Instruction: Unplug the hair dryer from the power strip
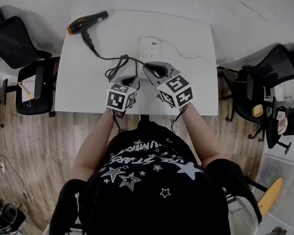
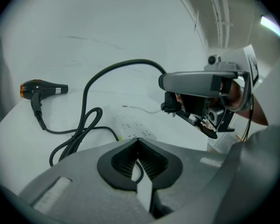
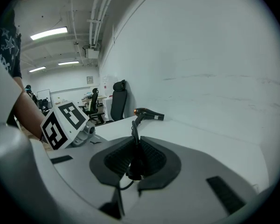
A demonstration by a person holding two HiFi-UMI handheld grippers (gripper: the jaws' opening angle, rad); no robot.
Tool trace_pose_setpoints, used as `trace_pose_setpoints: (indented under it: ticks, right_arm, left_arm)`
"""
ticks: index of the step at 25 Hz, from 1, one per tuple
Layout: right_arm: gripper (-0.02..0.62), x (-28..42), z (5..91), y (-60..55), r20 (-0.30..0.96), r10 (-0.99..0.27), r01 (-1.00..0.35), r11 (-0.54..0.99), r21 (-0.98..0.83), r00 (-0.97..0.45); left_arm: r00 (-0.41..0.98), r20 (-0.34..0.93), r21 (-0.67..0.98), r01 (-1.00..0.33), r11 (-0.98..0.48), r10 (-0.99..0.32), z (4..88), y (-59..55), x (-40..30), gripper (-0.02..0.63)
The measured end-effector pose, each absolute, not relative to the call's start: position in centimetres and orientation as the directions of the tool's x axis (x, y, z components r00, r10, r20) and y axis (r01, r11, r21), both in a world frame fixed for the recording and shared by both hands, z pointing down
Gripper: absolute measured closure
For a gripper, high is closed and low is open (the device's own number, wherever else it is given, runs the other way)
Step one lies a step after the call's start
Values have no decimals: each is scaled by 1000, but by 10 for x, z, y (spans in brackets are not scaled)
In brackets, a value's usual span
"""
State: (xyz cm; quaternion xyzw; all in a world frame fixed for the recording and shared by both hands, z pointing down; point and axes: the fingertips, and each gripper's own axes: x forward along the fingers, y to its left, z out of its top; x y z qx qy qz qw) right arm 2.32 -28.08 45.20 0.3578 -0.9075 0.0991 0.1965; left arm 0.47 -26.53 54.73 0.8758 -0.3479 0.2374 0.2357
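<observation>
Closest in, the left gripper (image 2: 138, 146) sits pressed together, empty, just short of the power strip (image 2: 133, 125). Right gripper (image 3: 135, 143) pinches the black plug (image 3: 134, 164), held apart from the power strip. Beyond the strip and to its left, the hair dryer (image 1: 86, 22) lies on the table (image 1: 88, 89).

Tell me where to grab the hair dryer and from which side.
Take the hair dryer by its handle, coming straight down from above. It lies flat on the table, handle pointing toward you and slimmer than the barrel; close the jaws across it, short of where the cord exits.
</observation>
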Motion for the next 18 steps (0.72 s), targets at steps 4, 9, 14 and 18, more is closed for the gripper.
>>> trace_pose_setpoints:
  ticks: [4,9,14,18]
  right_arm:
    - [548,20,446,-265,418,-628,-701,713,-27,-656]
    - [548,13,443,-247,413,-645,-716,698,-26,-643]
    - [548,8,444,-228,416,-664,-738,674,-27,-622]
    - [548,5,447,-212,420,-682,-761,647,-35,-599]
  left_arm:
    - [655,557,261,-721,-642,-510,538,-246,-6,600]
    - [664,532,285,-724,-628,-525,530,-226,-25,600]
    - [668,526,292,-723,-626,-527,527,-209,-45,600]
    - [679,514,316,-718,-620,-524,524,-193,-62,600]
